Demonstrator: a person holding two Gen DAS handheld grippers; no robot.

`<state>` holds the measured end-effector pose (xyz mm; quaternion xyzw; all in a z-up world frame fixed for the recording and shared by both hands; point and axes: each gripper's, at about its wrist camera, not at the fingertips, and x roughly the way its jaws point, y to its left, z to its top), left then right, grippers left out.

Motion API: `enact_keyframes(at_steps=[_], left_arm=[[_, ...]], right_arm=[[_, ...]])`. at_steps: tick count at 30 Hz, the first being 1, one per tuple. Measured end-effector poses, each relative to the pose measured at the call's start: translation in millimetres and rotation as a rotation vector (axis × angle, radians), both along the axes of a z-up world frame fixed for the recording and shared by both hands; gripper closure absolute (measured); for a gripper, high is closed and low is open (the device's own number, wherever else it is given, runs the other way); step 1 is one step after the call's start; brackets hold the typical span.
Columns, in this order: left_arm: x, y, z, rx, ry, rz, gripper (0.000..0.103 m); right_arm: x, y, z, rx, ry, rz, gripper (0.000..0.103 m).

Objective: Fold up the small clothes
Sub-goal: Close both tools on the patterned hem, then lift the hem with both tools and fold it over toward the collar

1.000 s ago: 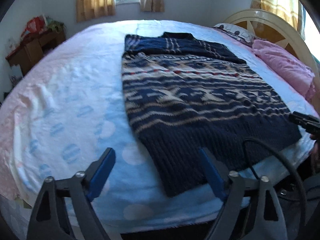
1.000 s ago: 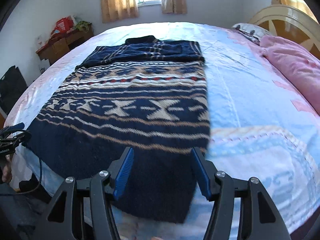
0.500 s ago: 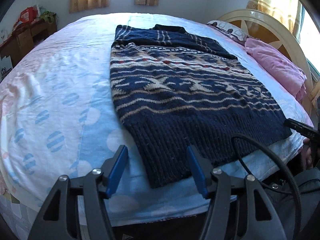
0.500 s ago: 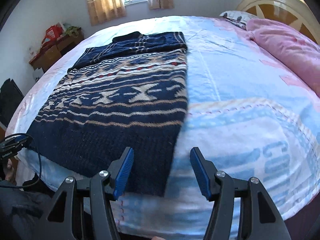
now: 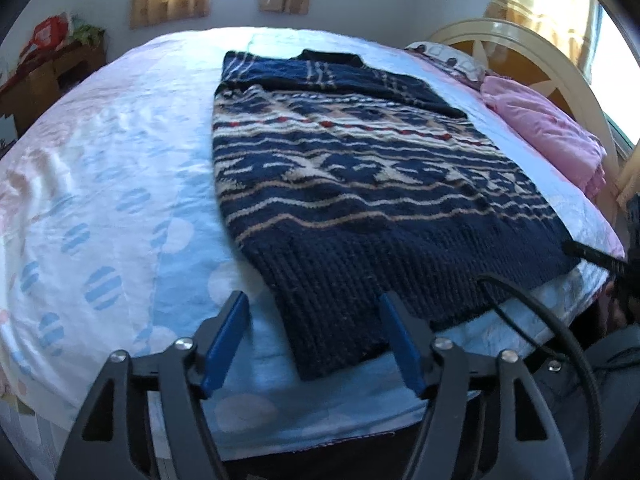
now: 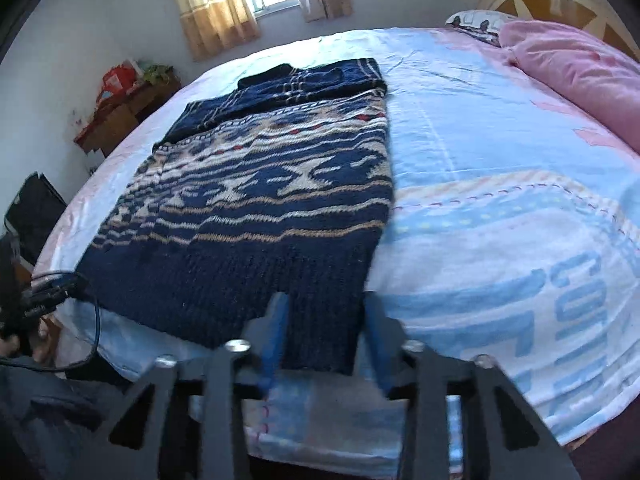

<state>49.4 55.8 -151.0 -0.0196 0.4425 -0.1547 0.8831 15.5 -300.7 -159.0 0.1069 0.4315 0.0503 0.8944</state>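
Straight ahead of both tongs, on the pale blue and pink printed bedsheet (image 5: 100, 208), lies the navy knitted sweater with cream and tan patterned bands (image 5: 360, 184), spread flat, sleeves folded across its far end, ribbed hem nearest. Long axis running away from the tongs, from hem to collar. Left gripper (image 5: 316, 340) wide open, holding nothing, blue pads astride the hem's left corner, that corner just ahead and between the fingers, not yet touched as far as can be told. Right gripper (image 6: 326, 338) narrower, roughly half open, also gripping nothing, blue pads flanking the hem's right corner; contact with the knit hard to judge through the blur. Each gripper nearer its own corner, so neither needs to cross over. Probably the start of a lengthwise fold: pinch both hem corners, lift, carry them away along the long axis toward the collar. Needs a bite on the thick rib alone, not on the sheet beneath. Off to the right, well apart from the sweater, a pink quilt (image 6: 580, 68) against the cream headboard (image 5: 520, 52); clear of the fold path.
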Motion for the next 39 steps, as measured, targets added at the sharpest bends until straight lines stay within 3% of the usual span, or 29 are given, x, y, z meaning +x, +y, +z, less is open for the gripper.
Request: enact_keyframes(at_steps=[1,2,3,4,7,12,19,27,32,39], left_arm=[[-1,0,1,-0.009,-0.004,-0.006,0.061],[-1,1,3,-0.034,-0.007,-0.025,0.077],[-1,3,5,-0.071,-0.010,-0.041,0.089],[-2,7,8,-0.089,-0.026,-0.028,0.093],[-4,14,19,-0.125,-0.085,-0.006,0.093],[0,27,37,-0.213,-0.131,0.012,0.093],[29,40,53,-0.263,-0.155,0.045,0.094],[79,55,86,-0.398,-0.179,0.088,0.094],[96,53,97,-0.392,-0.198,0.085,0.094],[122,50,103,-0.387,-0.212,0.089,0.094]], right_arm=[[0,-5,1,0.028,0.001,-0.003,0.085],[1,-10,0,0.075,0.003,0.002,0.095],[1,-16,0,0.135,0.002,0.007,0.095],[0,-19,-1,0.176,-0.003,0.007,0.095],[-1,-34,0,0.336,-0.027,-0.003,0.096],[-1,-45,17,0.462,-0.093,-0.017,0.096],[15,-43,45,0.480,-0.147,-0.020,0.097],[52,-44,86,0.515,-0.217,-0.016,0.097],[72,-43,109,0.528,-0.255,-0.004,0.097],[101,-42,114,0.524,-0.256,-0.006,0.097]])
